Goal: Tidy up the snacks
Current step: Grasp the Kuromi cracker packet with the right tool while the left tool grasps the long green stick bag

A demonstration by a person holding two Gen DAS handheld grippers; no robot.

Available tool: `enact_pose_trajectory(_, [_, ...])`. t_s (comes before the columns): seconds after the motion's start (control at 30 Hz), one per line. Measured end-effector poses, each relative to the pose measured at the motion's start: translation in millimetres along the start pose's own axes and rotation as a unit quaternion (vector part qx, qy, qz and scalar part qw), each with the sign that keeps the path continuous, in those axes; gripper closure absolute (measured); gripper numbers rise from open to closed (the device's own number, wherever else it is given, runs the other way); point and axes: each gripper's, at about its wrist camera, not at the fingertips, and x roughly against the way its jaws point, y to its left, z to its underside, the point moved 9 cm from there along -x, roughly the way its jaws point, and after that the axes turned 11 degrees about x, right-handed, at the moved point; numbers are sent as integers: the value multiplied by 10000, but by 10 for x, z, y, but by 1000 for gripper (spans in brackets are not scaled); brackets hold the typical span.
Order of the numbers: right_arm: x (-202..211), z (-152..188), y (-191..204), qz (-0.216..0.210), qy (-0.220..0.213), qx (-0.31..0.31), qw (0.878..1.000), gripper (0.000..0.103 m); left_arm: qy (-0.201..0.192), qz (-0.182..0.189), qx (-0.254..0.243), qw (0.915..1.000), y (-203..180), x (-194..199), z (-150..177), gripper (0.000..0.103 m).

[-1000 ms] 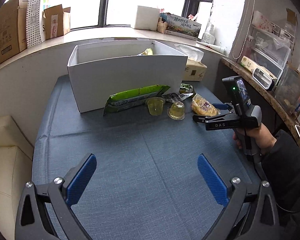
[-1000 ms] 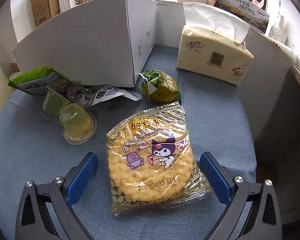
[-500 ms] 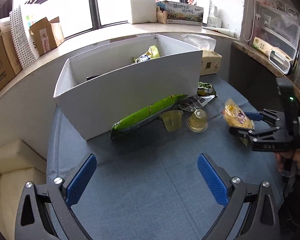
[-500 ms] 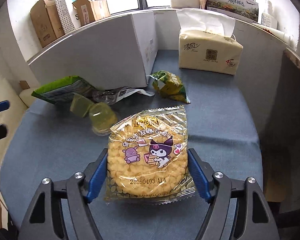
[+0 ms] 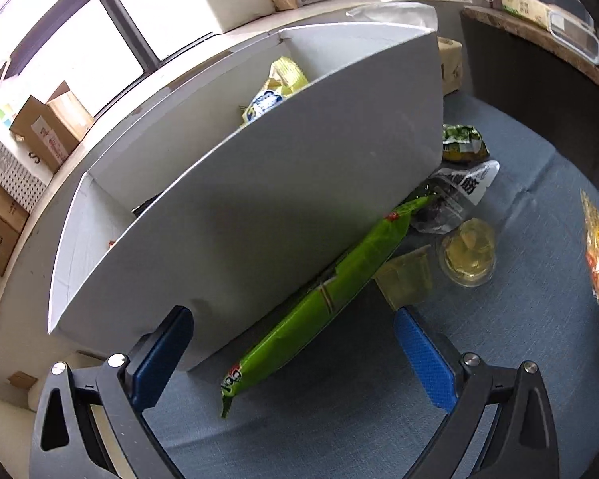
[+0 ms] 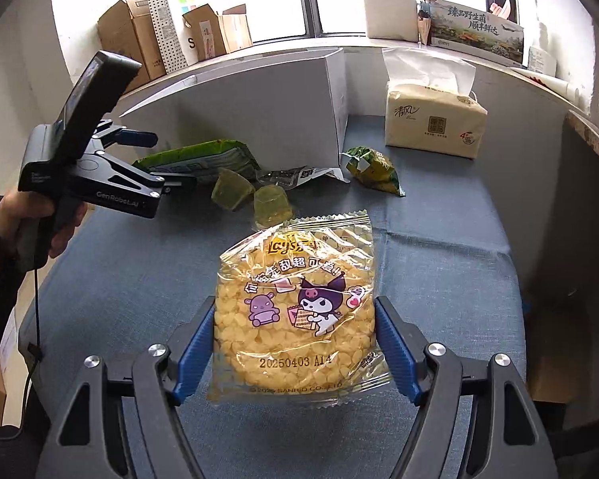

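The right gripper (image 6: 295,343) is clamping a clear plastic packet of round yellow corn snack with cartoon print (image 6: 297,311) between its blue pads, one pad pressing on each side edge, and is holding it clear of the blue fabric counter (image 6: 439,239). Its jaws have just been closing onto that packet. Ahead of this gripper, two translucent yellow-green jelly cups (image 6: 251,195) are sitting on the counter, with a small green and yellow crinkled snack bag (image 6: 373,169) beyond them to the right and a beige soft pack of tissues (image 6: 431,119) farther back.

The left gripper (image 5: 295,363) is hovering with its jaws standing wide and nothing between the pads. Directly ahead of it, a long bright green snack bag (image 5: 327,295) is leaning against the front wall of a tall white cardboard box (image 5: 259,207), its lower end lying between the two pads' lines but untouched. Inside the box, a yellow and blue snack packet (image 5: 275,88) is showing above the wall. A clear wrapper with black print (image 5: 455,191) is lying ahead to the right, beside the box's corner.
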Motion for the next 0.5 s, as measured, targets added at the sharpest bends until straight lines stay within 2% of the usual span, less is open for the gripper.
enact_pose_trajectory(0.03, [-6, 8, 3, -32, -4, -25, 10000, 24, -14, -113, -199, 9997, -9, -29, -3, 11])
enact_pose_trajectory(0.1, [-28, 17, -5, -33, -9, -71, 10000, 24, 51, -461, -549, 9974, -7, -99, 15, 18])
enact_pose_trajectory(0.17, [-43, 30, 6, -52, 1, -78, 10000, 24, 67, -661, -864, 9940, -24, -134, 29, 42])
enact_pose_trajectory(0.2, [-49, 37, 19, -60, 6, -82, 9999, 24, 209, -595, -901, 9939, -32, -176, 61, 62])
enact_pose_trajectory(0.23, [-56, 43, 31, -71, 14, -74, 9999, 24, 310, -512, -868, 9944, -33, -207, 84, 63])
enact_pose_trajectory(0.4, [-83, 83, 75, -107, 39, -13, 9999, 24, 264, -422, -861, 9950, -55, -172, 157, 71])
enact_pose_trajectory(0.5, [-111, 115, 68, -110, 79, -68, 9999, 24, 307, -219, -737, 9966, -82, -89, 175, 78])
